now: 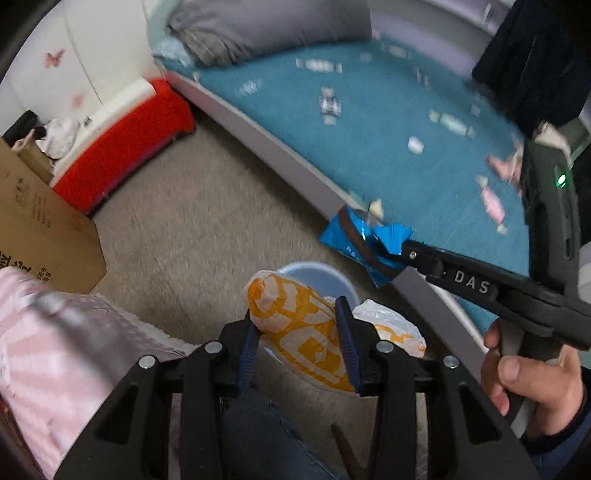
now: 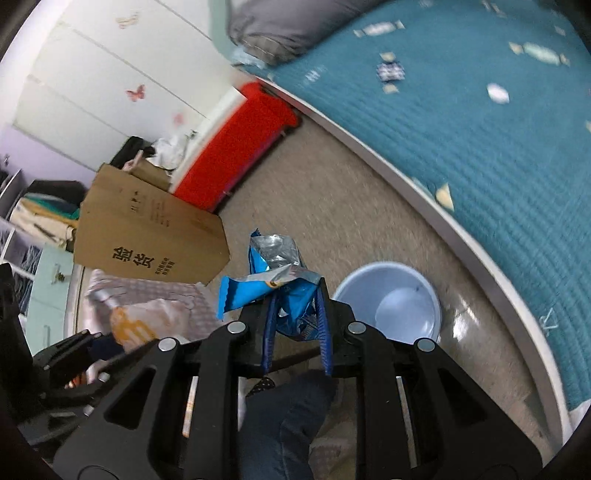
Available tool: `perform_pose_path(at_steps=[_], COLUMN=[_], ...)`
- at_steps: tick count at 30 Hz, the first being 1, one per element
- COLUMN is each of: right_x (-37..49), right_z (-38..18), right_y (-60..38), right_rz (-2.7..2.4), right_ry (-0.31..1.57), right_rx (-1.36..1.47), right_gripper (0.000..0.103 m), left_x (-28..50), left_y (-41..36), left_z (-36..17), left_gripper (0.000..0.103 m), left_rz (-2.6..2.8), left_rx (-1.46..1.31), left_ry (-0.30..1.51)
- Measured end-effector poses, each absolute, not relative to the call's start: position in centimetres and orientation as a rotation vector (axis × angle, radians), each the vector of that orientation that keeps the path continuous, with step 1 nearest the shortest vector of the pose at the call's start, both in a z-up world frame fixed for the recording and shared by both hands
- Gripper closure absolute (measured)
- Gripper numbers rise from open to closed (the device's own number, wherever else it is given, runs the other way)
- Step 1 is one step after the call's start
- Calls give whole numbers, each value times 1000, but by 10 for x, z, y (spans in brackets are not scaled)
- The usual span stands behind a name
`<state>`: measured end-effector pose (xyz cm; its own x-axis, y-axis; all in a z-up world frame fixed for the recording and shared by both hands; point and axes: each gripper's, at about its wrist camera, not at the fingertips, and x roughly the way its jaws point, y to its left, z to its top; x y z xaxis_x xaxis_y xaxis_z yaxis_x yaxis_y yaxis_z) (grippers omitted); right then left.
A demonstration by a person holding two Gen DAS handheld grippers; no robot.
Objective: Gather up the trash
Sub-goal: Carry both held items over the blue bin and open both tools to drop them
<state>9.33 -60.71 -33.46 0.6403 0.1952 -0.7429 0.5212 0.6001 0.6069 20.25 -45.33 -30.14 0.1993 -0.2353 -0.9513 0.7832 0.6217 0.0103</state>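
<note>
Left gripper (image 1: 299, 332) clamps an orange bag (image 1: 295, 325), right gripper (image 2: 295, 314) a blue wrapper (image 2: 273, 280), seemingly poised to drop both into the bin (image 2: 391, 299).

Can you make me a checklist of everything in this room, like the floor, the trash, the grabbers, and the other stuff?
Surface: beige floor; teal bed beside it.
Job's things: orange bag in left gripper; blue wrapper in right gripper; empty blue bin on the floor.
Clutter: small wrappers scattered on the bed.
Grippers: both shut on trash; left one over the bin.
Cables: nothing seen.
Surroundings: cardboard box, red bench, grey pillow.
</note>
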Motion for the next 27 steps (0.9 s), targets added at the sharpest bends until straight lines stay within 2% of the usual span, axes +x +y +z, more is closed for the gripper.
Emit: perform_pose_path(at_steps=[10, 13, 15, 18, 19, 20, 21, 22, 25, 27], right_x=[116, 121, 125, 125, 123, 123, 121, 121, 118, 117], right_z=[-436, -456, -466, -477, -479, -481, -483, -486, -490, -491], right_y=[-616, -616, -617, -617, -617, -617, -618, -616, -616, -614], right_rz=[-283, -288, -295, -301, -310, -316, -317, -319, -328, -311], right_ry=[1081, 1123, 1148, 1170, 1175, 1179, 1184, 1190, 1199, 1199], right_rx=[1058, 1089, 1107, 1137, 1138, 1141, 1147, 1153, 1152, 1157], right_gripper=[83, 81, 80, 68, 53, 44, 41, 33, 22, 19], left_x=[242, 246, 247, 246, 245, 246, 248, 249, 250, 248], left_y=[-492, -500, -503, -503, -503, -505, -504, -503, -502, -502], left_z=[-423, -442, -447, -445, -445, -446, -445, -444, -438, -430], left_gripper=[58, 47, 32, 21, 20, 20, 19, 19, 16, 15], left_rz=[-628, -598, -586, -576, -567, -555, -539, -523, -498, -496], left_rx=[730, 748, 762, 777, 782, 787, 787, 789, 799, 792], left_ry=[1458, 1523, 1529, 1516, 1513, 1510, 1507, 1501, 1468, 1452])
